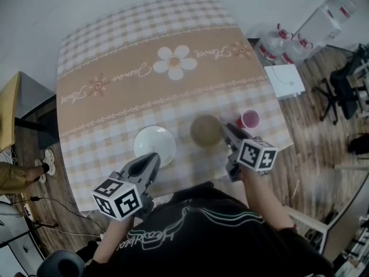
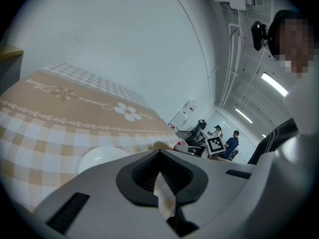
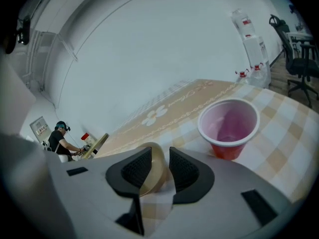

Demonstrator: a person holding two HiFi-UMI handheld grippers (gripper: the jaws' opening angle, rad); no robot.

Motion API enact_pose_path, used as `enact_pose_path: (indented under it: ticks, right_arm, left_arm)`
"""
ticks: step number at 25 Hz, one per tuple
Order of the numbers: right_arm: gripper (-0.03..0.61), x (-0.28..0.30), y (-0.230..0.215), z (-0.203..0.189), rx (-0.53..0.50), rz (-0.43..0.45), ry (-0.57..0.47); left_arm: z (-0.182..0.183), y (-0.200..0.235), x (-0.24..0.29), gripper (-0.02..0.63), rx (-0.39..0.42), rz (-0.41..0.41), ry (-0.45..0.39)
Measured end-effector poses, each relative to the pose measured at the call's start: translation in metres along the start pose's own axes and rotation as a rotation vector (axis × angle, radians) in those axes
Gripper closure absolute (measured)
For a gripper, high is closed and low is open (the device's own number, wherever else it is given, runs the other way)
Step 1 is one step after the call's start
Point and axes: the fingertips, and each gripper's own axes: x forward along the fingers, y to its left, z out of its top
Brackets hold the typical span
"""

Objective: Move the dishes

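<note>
A white bowl (image 1: pixel 154 145) sits on the checked tablecloth (image 1: pixel 109 137) near the front edge. My left gripper (image 1: pixel 154 158) hovers at its near rim, shut with nothing held; in the left gripper view the white bowl (image 2: pixel 102 158) lies to the left of the left gripper (image 2: pixel 158 156). To the right stands a tan bowl (image 1: pixel 206 130). My right gripper (image 1: pixel 227 129) is at that bowl's right rim. In the right gripper view the tan bowl's rim (image 3: pixel 157 167) fills the narrow gap of the right gripper (image 3: pixel 160 156), which is shut on it.
A red cup with a pink inside (image 1: pixel 250 119) (image 3: pixel 229 126) stands just right of the tan bowl, close to my right gripper. The table's right edge is near it. On the floor to the right are a white box (image 1: pixel 285 79), water jugs (image 1: pixel 277 45) and an office chair (image 1: pixel 346 88).
</note>
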Motion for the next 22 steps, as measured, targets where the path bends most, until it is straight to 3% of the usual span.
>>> enact_pose_path:
  ticks: [6, 11, 22]
  right_arm:
    - [0.479, -0.048, 0.035, 0.014, -0.178, 0.02, -0.122]
    - [0.479, -0.083, 0.095, 0.006, -0.24, 0.169, -0.181]
    - [0.561, -0.132, 0.21, -0.059, -0.541, 0.63, 0.023]
  left_arm:
    - [-0.009, 0.001, -0.016, 0.617, 0.006, -0.059, -0.01]
    - [-0.017, 0.002, -0.033, 0.618, 0.019, -0.08, -0.017]
    - [-0.029, -0.057, -0.08, 0.618, 0.129, -0.075, -0.099]
